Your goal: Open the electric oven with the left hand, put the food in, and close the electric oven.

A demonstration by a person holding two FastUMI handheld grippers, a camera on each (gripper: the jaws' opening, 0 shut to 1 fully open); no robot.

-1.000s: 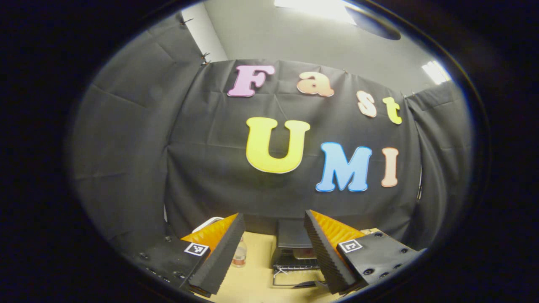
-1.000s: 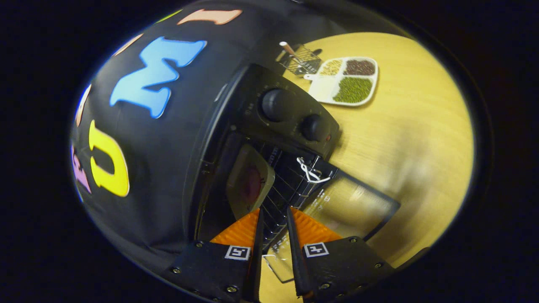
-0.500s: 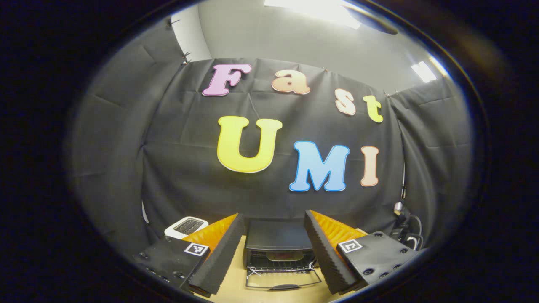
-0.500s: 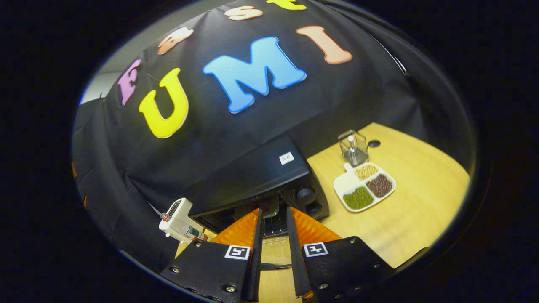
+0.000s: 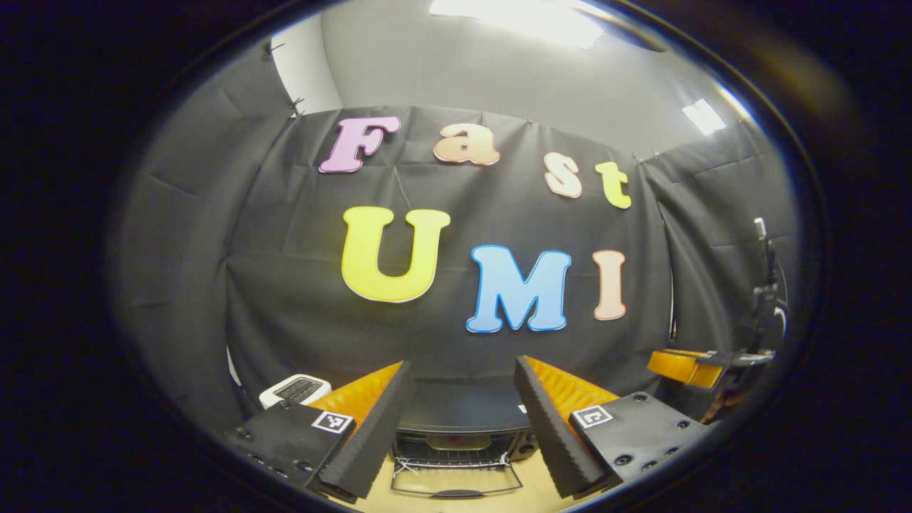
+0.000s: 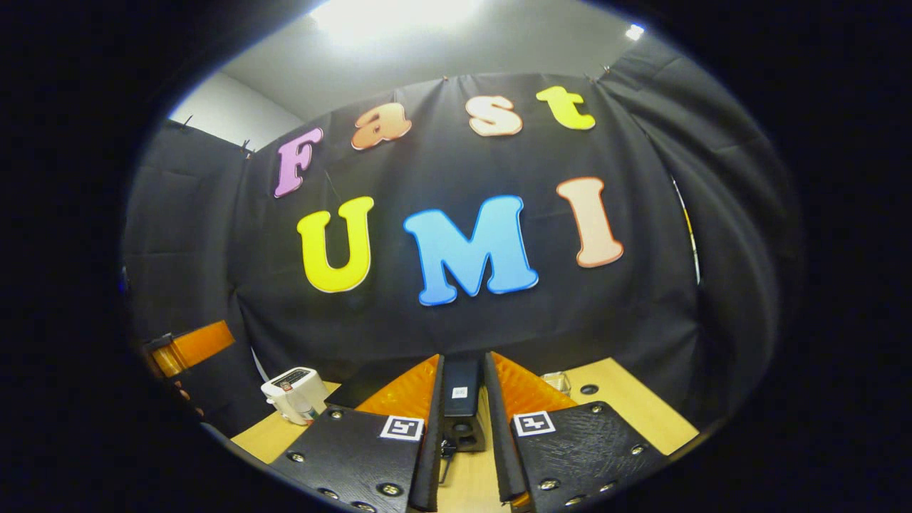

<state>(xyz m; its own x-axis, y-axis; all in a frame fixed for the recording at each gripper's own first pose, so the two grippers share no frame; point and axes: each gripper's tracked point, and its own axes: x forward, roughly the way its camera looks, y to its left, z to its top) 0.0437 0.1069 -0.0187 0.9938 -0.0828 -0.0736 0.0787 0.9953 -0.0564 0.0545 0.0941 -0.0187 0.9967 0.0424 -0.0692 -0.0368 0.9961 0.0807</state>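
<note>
Right gripper point(image 6: 463, 434) has pulled back and levelled out from the black electric oven point(image 5: 459, 427), whose glass door point(image 5: 456, 481) hangs open; left gripper point(image 5: 459, 427) drifts rightward.

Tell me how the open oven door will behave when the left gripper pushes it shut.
The oven door lies dropped flat in front of the electric oven, so it probably swings up stiffly on its lower hinge. Its pane looks like glass, so a gentle push seems wise. The oven looks boxy and squat, so it is unlikely to tip. The left gripper is open, well back from it.

Ceiling lights point(image 5: 520, 14) glare overhead — booth below dim, edges fisheye-bent, focus fairly sharp.
</note>
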